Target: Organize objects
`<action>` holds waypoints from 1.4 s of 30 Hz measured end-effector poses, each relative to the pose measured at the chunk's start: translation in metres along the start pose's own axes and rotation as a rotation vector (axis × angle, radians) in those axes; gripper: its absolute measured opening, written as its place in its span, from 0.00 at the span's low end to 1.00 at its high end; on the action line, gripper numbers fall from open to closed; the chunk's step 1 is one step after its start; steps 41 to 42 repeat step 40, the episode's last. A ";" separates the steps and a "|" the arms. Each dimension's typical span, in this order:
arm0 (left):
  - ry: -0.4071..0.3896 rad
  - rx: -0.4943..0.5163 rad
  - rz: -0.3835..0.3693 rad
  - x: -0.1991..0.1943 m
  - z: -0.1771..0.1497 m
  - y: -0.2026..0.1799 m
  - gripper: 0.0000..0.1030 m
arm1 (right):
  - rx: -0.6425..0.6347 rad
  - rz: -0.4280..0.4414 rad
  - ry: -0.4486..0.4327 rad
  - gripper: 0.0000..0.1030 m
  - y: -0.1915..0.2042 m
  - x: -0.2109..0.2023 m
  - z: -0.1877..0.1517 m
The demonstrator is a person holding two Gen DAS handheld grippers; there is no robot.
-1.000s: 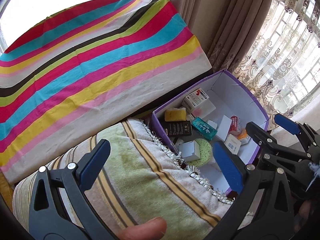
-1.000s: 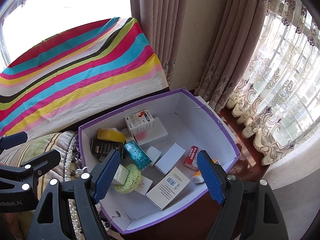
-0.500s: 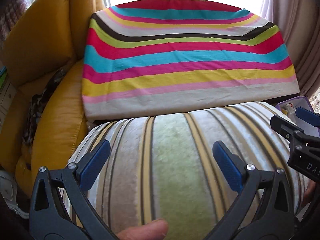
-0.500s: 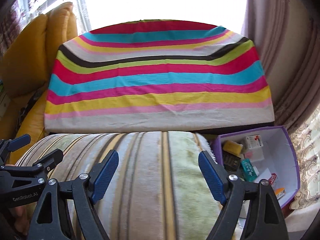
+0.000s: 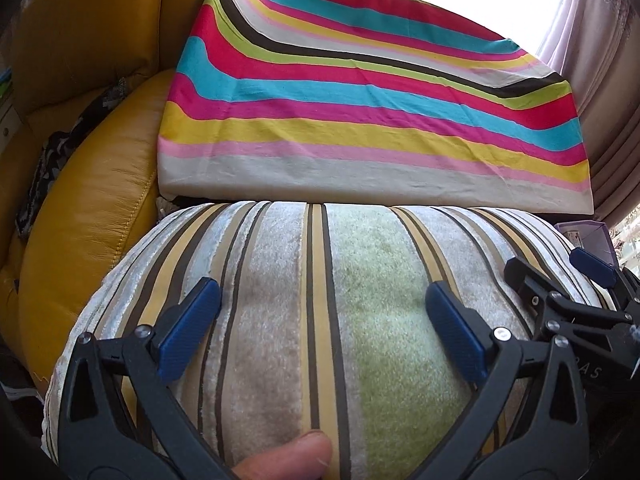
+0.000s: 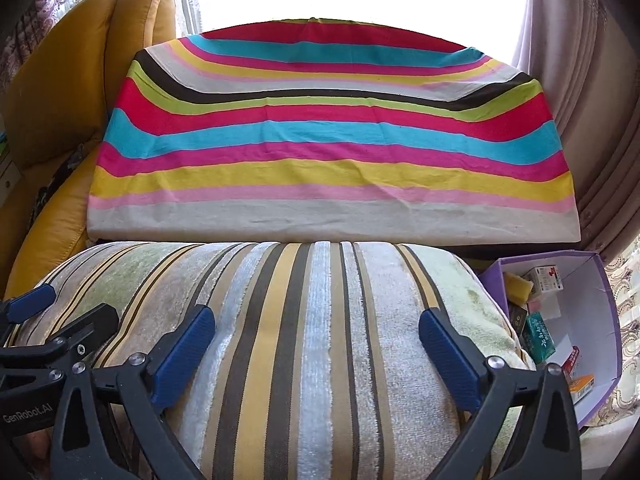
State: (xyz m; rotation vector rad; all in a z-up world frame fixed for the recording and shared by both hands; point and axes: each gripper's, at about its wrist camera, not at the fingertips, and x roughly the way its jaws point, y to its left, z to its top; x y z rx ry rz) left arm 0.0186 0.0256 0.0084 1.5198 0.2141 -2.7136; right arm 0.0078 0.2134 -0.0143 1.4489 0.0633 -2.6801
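Note:
A plump cushion (image 5: pixel 320 320) with green, beige, yellow and brown stripes fills the foreground of both views; in the right wrist view the same cushion (image 6: pixel 312 340) lies lengthwise below me. My left gripper (image 5: pixel 322 330) hangs just over its middle, jaws wide apart, nothing pinched. My right gripper (image 6: pixel 316 354) is beside it over the cushion's right half. Its jaws are opening, and only cushion fabric shows between them. Each gripper shows at the edge of the other's view: the right gripper (image 5: pixel 580 292) and the left gripper (image 6: pixel 44 328). A thumb (image 5: pixel 292 456) rests at the bottom edge.
Behind the cushion lies a flat pad under rainbow-striped cloth (image 6: pixel 328 152). A yellow leather sofa (image 5: pixel 92 200) rises at the left. A purple box (image 6: pixel 592 300) holding several small packets stands at the cushion's right end. Curtains (image 6: pixel 592 120) hang at the right.
Both views swung left from the purple box to the striped cushion, then came closer and lower over it. The right gripper's jaws now stand wider apart.

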 end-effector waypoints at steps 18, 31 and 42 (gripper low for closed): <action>0.042 0.030 0.056 0.001 0.009 -0.001 1.00 | 0.031 0.035 0.020 1.00 -0.003 0.002 0.004; 0.046 0.027 0.053 0.003 0.008 0.001 1.00 | 0.029 0.033 0.021 1.00 -0.002 0.002 0.004; 0.023 0.032 0.058 0.003 0.004 0.000 1.00 | 0.029 0.033 0.020 1.00 -0.002 0.002 0.004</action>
